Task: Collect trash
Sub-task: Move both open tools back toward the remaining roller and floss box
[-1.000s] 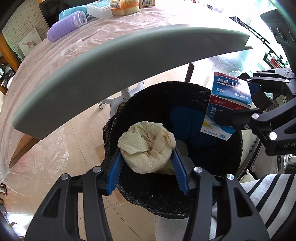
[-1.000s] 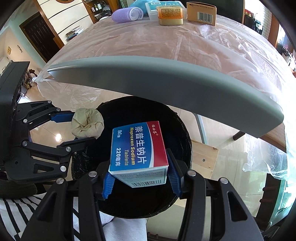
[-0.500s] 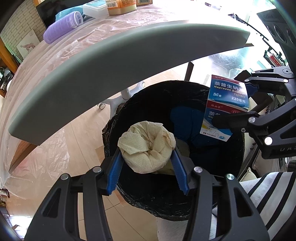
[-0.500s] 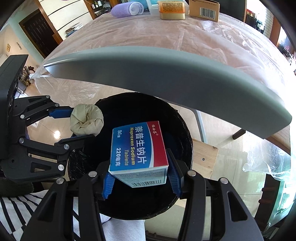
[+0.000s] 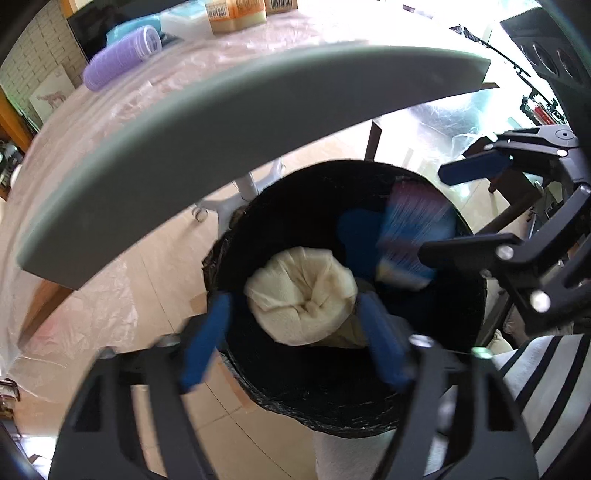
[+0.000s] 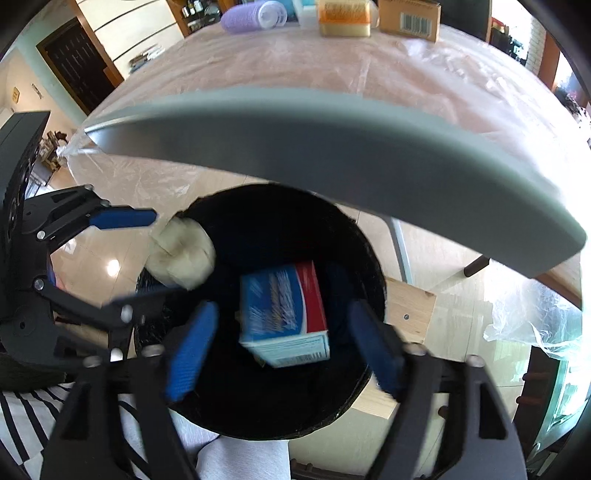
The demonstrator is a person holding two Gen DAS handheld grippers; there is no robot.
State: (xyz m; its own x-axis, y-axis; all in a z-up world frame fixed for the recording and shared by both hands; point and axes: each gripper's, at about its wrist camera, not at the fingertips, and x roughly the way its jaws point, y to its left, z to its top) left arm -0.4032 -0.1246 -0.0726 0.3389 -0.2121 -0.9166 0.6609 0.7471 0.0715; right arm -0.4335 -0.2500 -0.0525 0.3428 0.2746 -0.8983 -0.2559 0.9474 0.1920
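A black-lined trash bin [image 5: 332, 417] stands on the floor under the grey table edge [image 5: 221, 110]. My left gripper [image 5: 295, 332] hangs over it with its jaws opening. The crumpled cream paper wad [image 5: 301, 295] sits loose between the blue fingers, and a gap shows on its left side. My right gripper [image 6: 282, 350] is also opening over the bin [image 6: 280, 214]. The blue, white and red medicine box [image 6: 284, 306] is blurred and free of both pads, dropping into the bin. The right wrist view shows the left gripper [image 6: 162, 254] with the wad [image 6: 181, 258] at the bin's left rim.
The plastic-covered table [image 6: 332, 66] carries a purple roller [image 5: 122, 55], an orange pack [image 6: 343, 18] and a cardboard box [image 6: 410, 16] at its far side. A white chair base [image 5: 236, 195] stands behind the bin. A person's striped clothing [image 5: 535, 387] is close on the near side.
Both grippers' jaws have spread apart. The medicine box has slipped from the right fingers and sunk toward the bin. The paper wad has come loose from the left fingers.
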